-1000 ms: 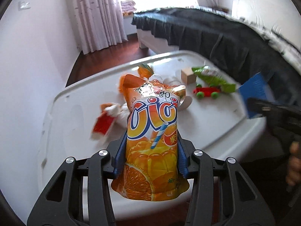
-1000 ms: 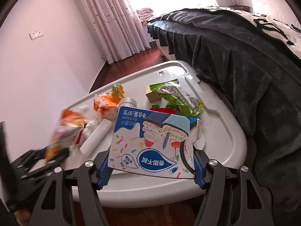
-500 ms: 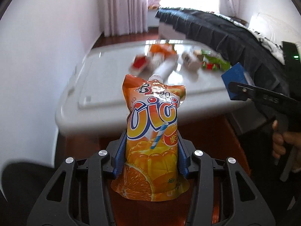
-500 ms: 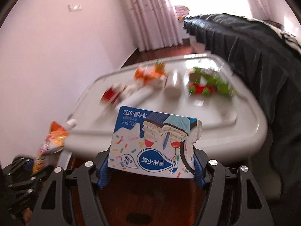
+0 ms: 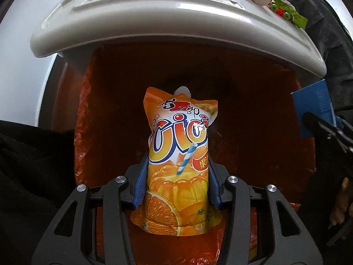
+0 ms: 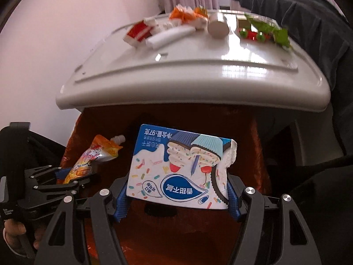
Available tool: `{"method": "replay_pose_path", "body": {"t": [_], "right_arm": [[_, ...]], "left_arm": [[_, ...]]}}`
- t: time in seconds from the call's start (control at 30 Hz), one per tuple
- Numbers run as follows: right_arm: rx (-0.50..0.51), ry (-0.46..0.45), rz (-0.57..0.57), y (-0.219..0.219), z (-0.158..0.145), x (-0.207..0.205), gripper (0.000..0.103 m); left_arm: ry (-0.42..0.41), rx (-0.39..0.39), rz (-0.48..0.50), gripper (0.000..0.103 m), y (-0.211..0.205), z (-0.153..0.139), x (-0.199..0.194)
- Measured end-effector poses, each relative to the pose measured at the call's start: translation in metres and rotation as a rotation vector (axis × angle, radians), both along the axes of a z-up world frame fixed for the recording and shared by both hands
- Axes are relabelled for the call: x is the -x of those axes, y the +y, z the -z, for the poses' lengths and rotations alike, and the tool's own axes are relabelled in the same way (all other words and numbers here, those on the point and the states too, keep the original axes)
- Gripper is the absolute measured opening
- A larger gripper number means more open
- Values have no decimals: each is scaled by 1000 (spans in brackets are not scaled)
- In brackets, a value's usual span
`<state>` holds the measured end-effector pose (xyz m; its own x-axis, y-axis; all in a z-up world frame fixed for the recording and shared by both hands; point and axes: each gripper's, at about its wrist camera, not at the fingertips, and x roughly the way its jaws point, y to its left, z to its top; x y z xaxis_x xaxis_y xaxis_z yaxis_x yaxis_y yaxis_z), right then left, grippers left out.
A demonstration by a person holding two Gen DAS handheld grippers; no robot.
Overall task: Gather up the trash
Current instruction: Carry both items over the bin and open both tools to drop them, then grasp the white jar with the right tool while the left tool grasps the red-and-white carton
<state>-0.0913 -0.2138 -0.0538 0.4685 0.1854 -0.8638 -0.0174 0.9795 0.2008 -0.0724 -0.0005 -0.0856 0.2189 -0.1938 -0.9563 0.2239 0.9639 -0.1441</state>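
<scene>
Right wrist: cluttered white table (image 6: 198,70) beside pink wall (image 6: 66,33).

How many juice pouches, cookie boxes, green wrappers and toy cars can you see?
orange juice pouch: 1
blue cookie box: 1
green wrapper: 1
toy car: 1
Total: 4
</scene>
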Motion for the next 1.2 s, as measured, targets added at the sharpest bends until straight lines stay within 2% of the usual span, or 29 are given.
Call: {"method": "replay_pose_path", "body": {"t": [0.13,0.2,0.23,0.27,0.63,0.77,0.93,1.07,1.2], "right_arm": [[-4,1,1,0,0,-1,69],[-3,7,9,-1,-1,-1,83],[-6,3,19,-3,-2,-1,84],[-11,-7,30,-4,-3,-2,84],[-107,-47,109,-30,-17,-11,84],[-86,-91,105,-40,-41,-53,84],[-15,-135,139,-60,-71,-137,84],[19,-106,169,-73,-76,-209,84],[110,-37,165,-75,-64,-271,84]], "left_arm": [[-26,-13,24,49,-5,-5,2],[-17,-25,26,64,-6,-6,1],[-19,-28,20,79,-5,-7,1],[-28,-25,15,82,-4,-10,1],[-74,17,20,82,-4,-20,10],[-102,26,47,82,-9,-25,11],[-125,55,75,82,-12,-27,13],[-138,81,97,82,-15,-29,13],[-156,80,126,82,-20,-30,16]]}}
